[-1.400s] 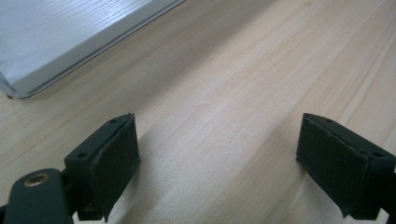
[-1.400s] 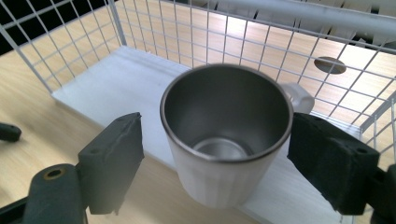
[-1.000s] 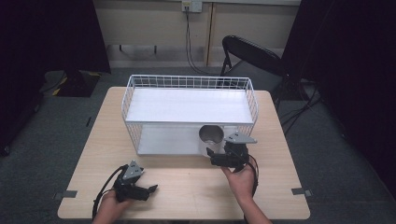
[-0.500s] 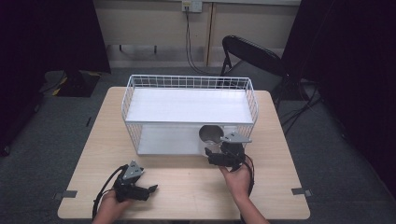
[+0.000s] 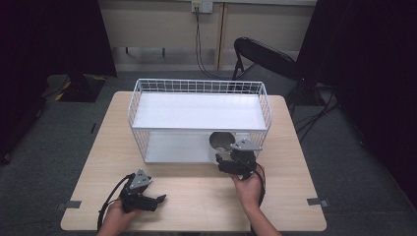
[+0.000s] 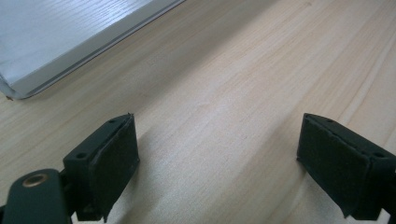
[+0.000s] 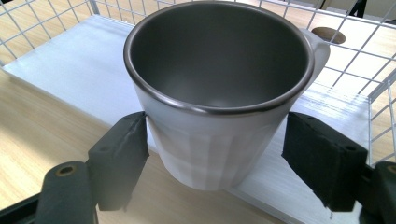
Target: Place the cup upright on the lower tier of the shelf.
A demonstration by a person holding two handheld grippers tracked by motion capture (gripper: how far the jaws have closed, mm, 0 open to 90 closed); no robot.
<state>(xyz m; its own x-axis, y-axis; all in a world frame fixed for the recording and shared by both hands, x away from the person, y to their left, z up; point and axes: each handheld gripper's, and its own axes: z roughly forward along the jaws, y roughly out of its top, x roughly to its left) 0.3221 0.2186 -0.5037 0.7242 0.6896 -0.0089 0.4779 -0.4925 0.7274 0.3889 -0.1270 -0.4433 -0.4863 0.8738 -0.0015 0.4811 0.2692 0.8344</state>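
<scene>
You have one cup [image 7: 219, 93], white outside and dark grey inside, empty and upright at the front edge of the lower shelf of the single white wire rack [image 5: 199, 88], and your right gripper [image 7: 215, 154] has it between its jaws, which have just been closing: the left pad touches the cup wall, the right pad stands just clear of it. The rack's upper shelf is bare. Your left gripper [image 5: 158, 199] rests on the table [image 5: 196, 196], well apart, jaws spread wide with nothing between them.
</scene>
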